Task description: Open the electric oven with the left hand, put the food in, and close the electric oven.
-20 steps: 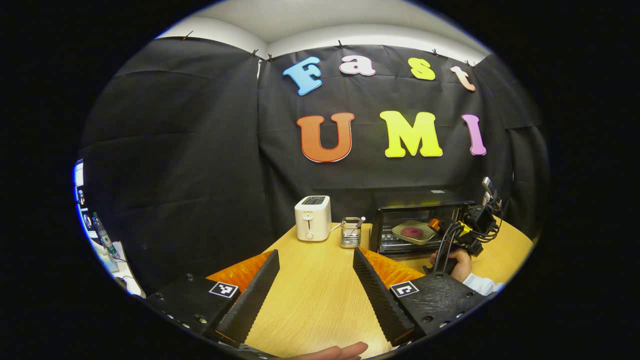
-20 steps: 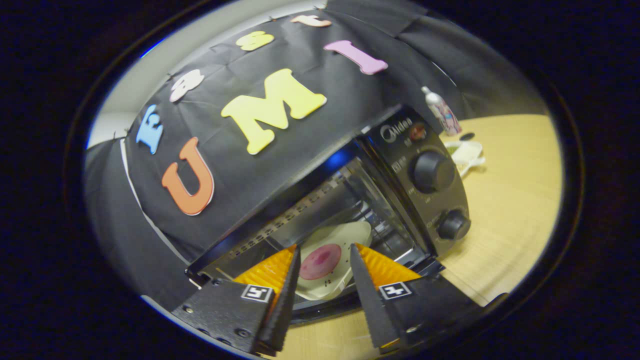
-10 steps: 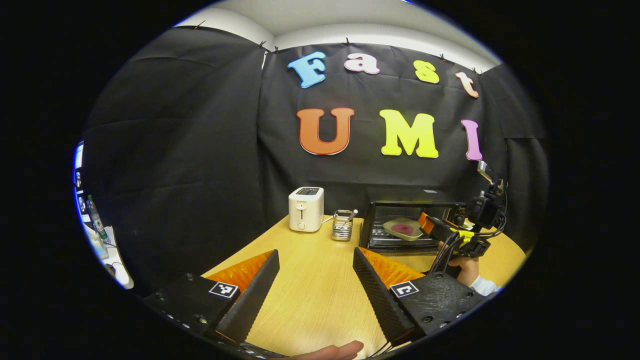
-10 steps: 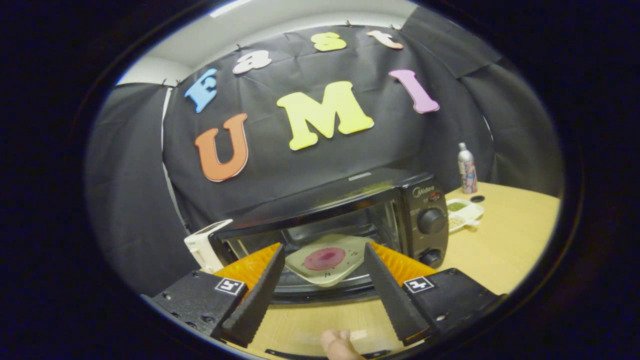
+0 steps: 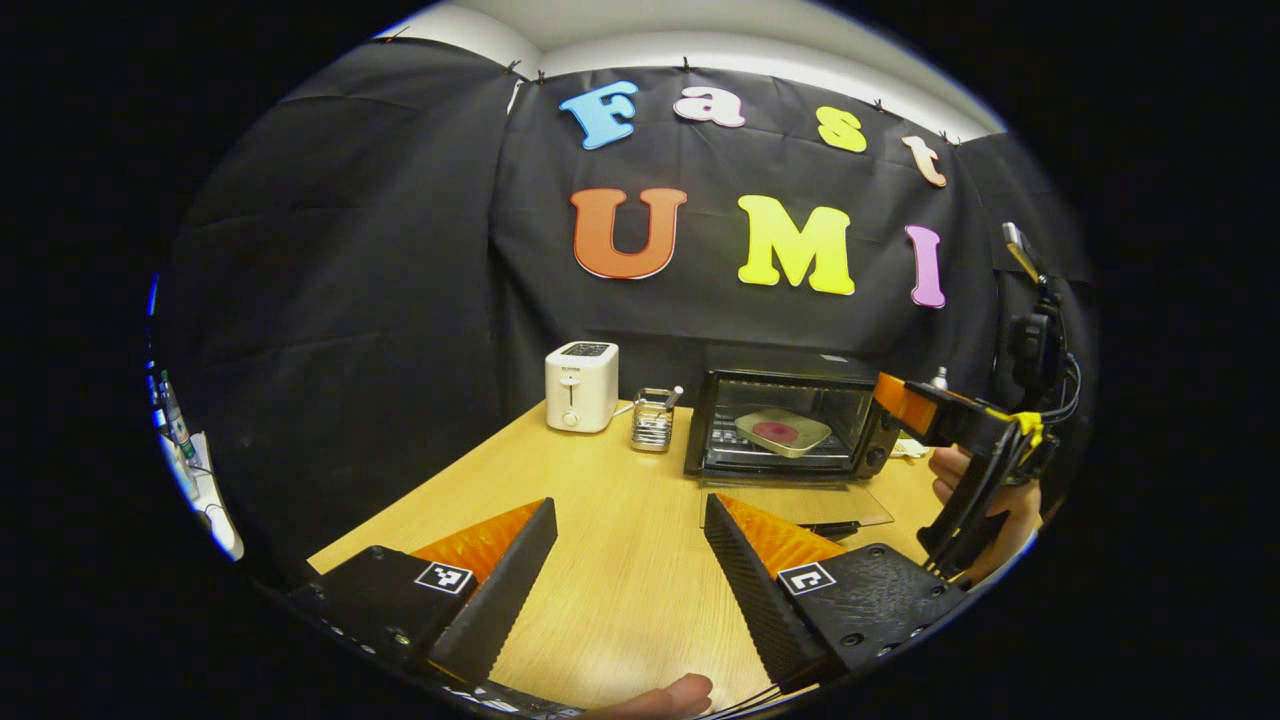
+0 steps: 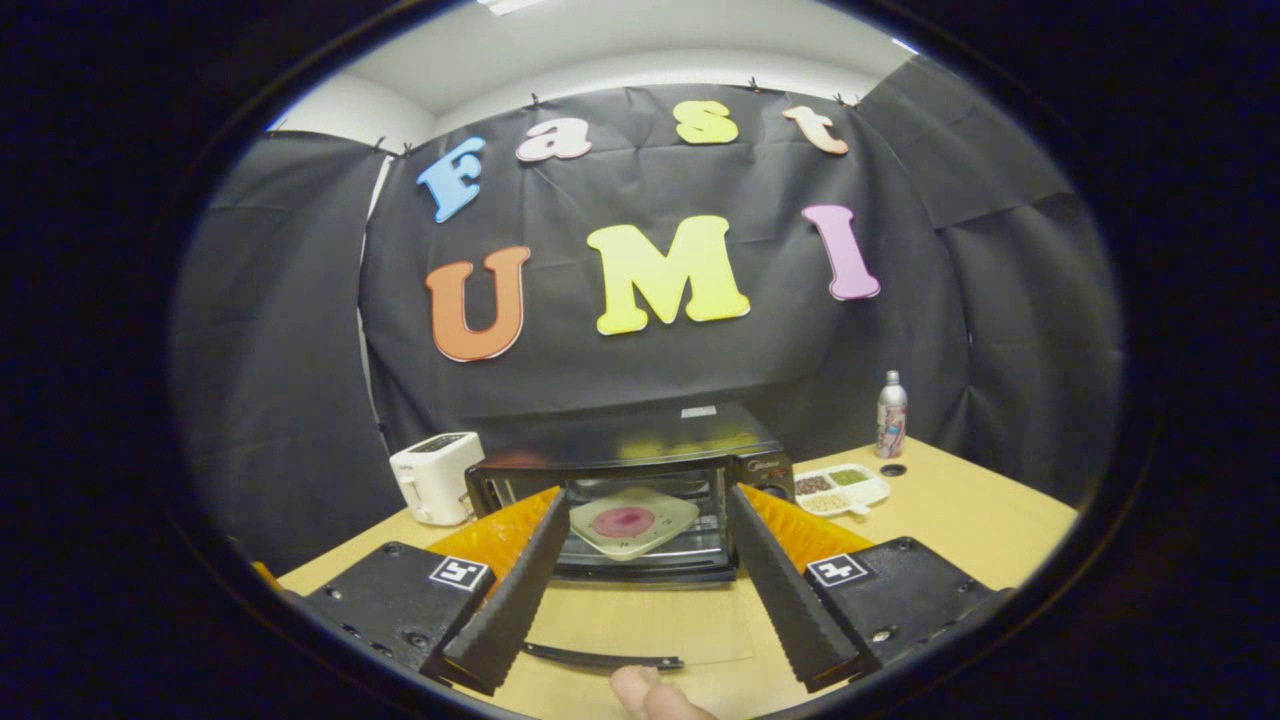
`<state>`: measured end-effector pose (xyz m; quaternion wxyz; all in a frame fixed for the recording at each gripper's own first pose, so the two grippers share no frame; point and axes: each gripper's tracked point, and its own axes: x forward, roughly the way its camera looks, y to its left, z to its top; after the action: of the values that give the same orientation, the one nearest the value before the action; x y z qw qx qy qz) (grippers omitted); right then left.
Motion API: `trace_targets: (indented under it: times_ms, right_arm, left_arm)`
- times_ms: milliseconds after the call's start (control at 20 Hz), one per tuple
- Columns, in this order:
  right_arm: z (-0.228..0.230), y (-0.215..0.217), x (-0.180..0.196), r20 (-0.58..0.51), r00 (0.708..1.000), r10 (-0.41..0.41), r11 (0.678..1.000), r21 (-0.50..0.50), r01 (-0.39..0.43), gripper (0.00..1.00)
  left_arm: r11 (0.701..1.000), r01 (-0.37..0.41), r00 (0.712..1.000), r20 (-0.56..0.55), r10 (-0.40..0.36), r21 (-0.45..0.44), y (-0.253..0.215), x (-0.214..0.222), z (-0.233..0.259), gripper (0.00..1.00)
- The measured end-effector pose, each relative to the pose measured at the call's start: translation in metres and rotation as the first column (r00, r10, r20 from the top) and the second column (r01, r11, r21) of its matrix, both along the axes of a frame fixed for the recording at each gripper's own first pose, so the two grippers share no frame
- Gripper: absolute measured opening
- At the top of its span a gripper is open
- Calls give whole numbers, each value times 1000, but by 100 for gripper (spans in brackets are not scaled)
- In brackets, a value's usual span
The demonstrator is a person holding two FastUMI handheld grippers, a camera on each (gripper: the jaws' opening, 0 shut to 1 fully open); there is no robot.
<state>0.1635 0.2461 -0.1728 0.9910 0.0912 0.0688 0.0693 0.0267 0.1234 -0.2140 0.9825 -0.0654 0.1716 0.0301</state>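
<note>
The black electric oven (image 5: 870, 445) stands at the back of the wooden table, its glass door (image 5: 800, 507) folded down flat. On the rack inside rests a pale plate (image 5: 783, 432) with a round pink food (image 6: 622, 520). My left gripper (image 5: 628, 505) hovers open over the table, well in front and left of the oven, nothing between its fingers. My right gripper (image 6: 648, 493) is open and empty, level, facing the oven mouth from some distance. In the left gripper view the right gripper (image 5: 905, 402) sits right of the oven, held by a hand (image 5: 990, 500).
A white toaster (image 5: 580, 386) and a wire holder (image 5: 653, 418) stand left of the oven. Right of it are a divided white dish (image 6: 840, 487), a bottle (image 6: 890, 402) and a small dark cap (image 6: 893, 469). The door's handle (image 6: 600, 657) lies just before my right fingers.
My right gripper has pulled back out of the oven and levelled, leaving the plate on the rack. My left gripper has drifted back and leftward, staying open.
</note>
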Motion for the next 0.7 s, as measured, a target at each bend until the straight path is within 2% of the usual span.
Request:
trace_targets:
  times_ms: [250,550,700]
  right_arm:
    - [36,-35,-43,31,999,9,1000,-13,-9,96]
    - [79,-88,-85,93,996,-16,999,-39,19,96]
    - [98,-120,-105,127,990,-55,995,-70,65,96]
  left_arm:
    - [999,42,999,-8,-42,-11,-29,5,-10,95]
    - [992,121,991,-54,-123,-45,-78,24,-35,95]
    - [984,164,982,-88,-170,-72,-106,39,-57,95]
